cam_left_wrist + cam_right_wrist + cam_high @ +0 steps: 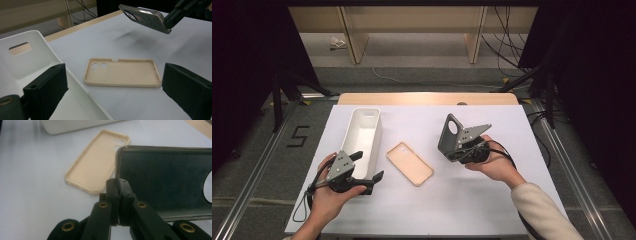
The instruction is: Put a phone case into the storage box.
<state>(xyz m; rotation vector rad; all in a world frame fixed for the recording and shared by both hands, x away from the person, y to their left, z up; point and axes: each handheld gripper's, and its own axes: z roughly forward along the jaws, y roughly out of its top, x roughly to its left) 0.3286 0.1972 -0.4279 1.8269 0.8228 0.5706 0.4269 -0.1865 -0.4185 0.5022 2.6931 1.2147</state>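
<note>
A dark grey phone case [451, 135] hangs in the air over the right half of the table, tilted, with its camera hole uppermost. My right gripper [453, 153] is shut on its lower edge; the pinch is plain in the right gripper view, where the gripper [120, 192] clamps the rim of the grey case [162, 182]. A beige phone case [409, 163] lies hollow side up at the table's middle, also in the left gripper view [122, 73]. My left gripper [368, 166] is open and holds nothing, one jaw over the white bin, the other over the table.
A long white bin [362, 111] stands on the left of the white table top, its near end at my left gripper. A wooden strip [427, 98] runs along the far edge. Cables trail from both grippers over the near edge.
</note>
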